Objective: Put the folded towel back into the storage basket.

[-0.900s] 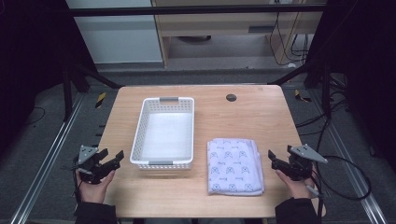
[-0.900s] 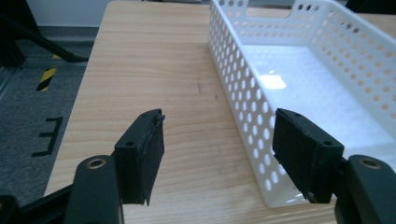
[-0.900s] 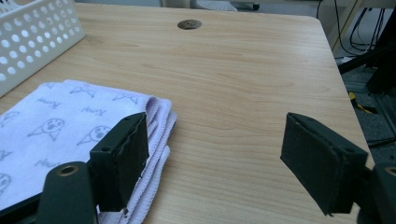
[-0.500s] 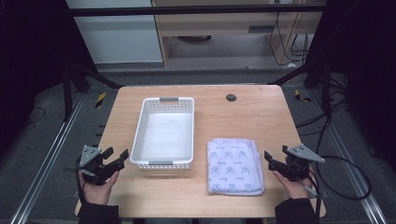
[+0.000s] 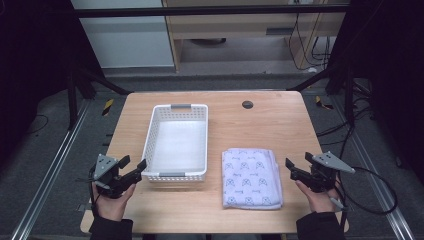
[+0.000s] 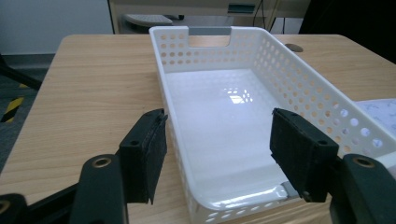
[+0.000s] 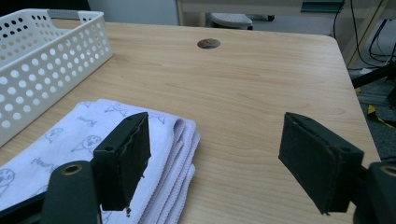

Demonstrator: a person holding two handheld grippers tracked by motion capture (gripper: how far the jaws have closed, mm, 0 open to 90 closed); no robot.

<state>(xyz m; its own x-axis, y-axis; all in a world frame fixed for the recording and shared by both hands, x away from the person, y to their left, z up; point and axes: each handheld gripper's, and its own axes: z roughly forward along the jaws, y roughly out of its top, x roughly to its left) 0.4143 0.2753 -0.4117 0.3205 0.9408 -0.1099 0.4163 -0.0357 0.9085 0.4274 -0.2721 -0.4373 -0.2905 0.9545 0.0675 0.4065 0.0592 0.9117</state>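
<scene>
The folded towel (image 5: 251, 177) lies on the tabletop (image 5: 280, 125) just right of the empty white basket (image 5: 176, 141). Both hand-held grippers are spread and hold nothing: the left hand-held gripper (image 5: 131, 167) at the basket's near corner, the right hand-held gripper (image 5: 296, 167) beside the towel's folded edge. I'd slide one jaw under all the layers before pinching.

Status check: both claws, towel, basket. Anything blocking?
Left claw open, at the white basket's near left corner. Right claw open, beside the folded towel, not touching. Basket empty. Table between them bare, nothing blocking.
</scene>
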